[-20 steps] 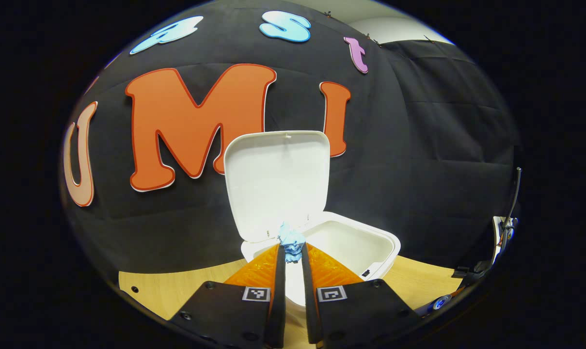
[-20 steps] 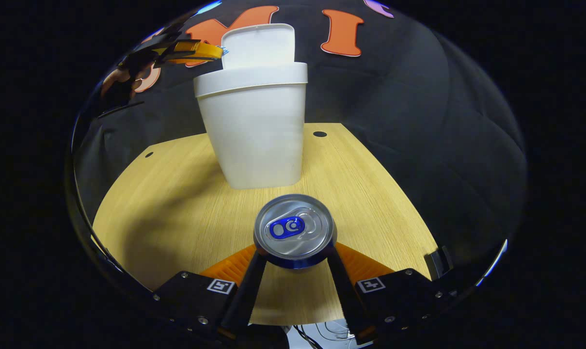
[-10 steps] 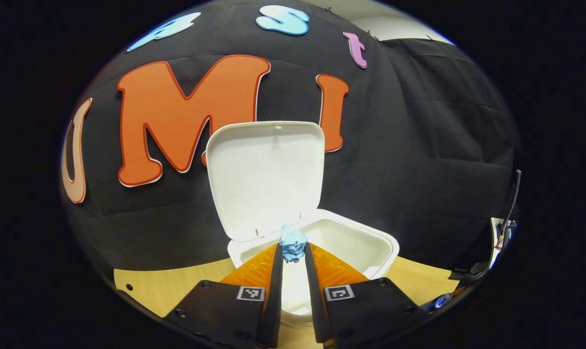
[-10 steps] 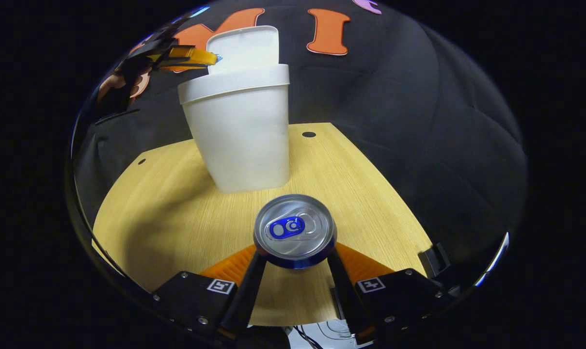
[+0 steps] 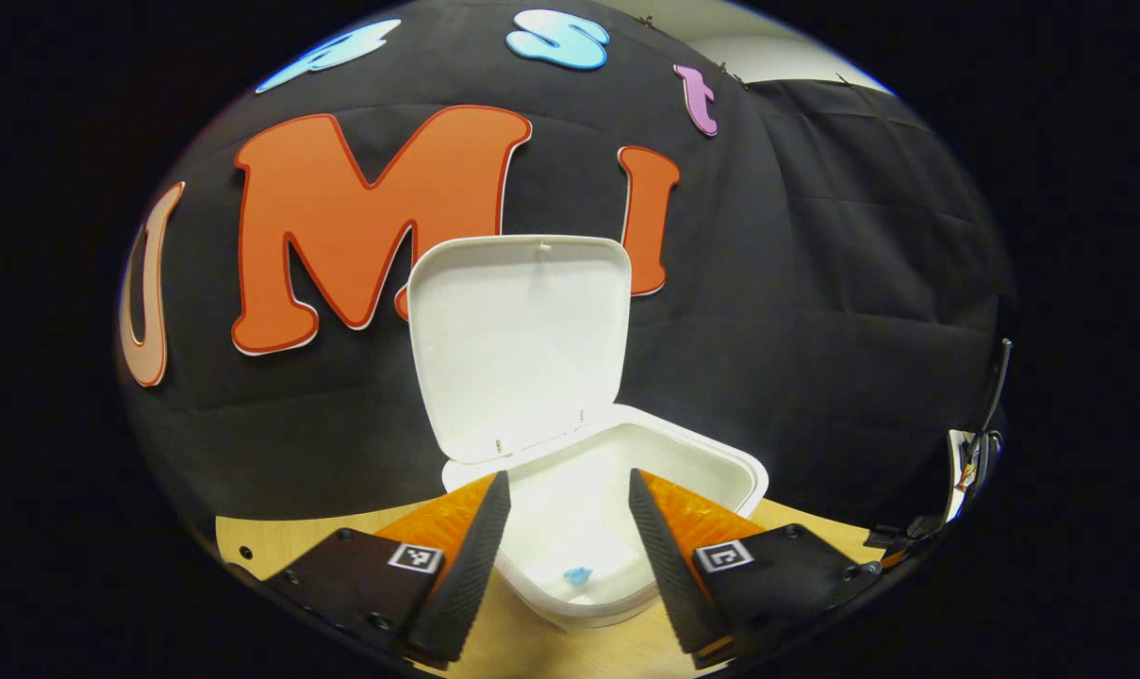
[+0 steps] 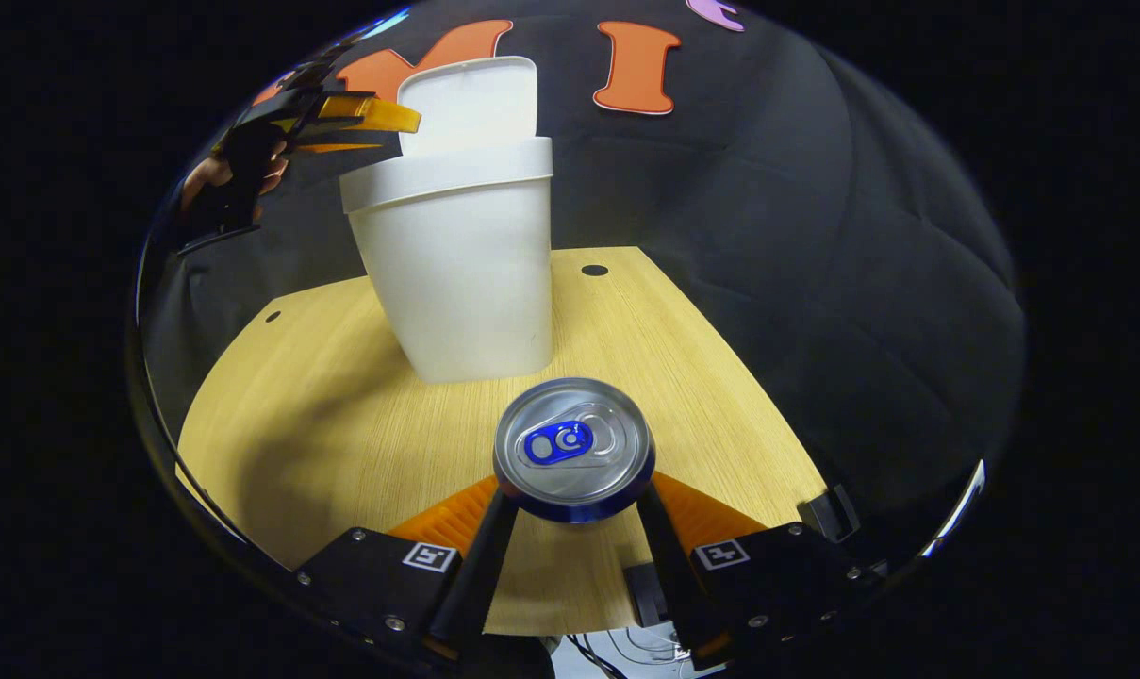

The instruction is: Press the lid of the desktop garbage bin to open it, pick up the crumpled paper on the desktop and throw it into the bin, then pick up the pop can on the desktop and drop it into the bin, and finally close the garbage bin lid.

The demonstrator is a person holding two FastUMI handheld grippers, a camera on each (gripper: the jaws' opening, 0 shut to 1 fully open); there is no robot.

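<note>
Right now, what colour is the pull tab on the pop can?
Blue, on the silver top of the pop can; the right gripper view shows it best.

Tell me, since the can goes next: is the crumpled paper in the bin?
In: the crumpled paper lies on the open bin's floor.

Bin at the back of your table, can in front of it.
Your bin (image 6: 456, 273) stands on the table (image 6: 702, 377), lid (image 5: 518, 339) upright behind its mouth, paper (image 5: 578, 574) at its bottom. The can (image 6: 572, 451) sits between your right gripper (image 6: 570, 514) fingers; your left gripper (image 5: 565, 500) hangs over the bin's mouth.
</note>
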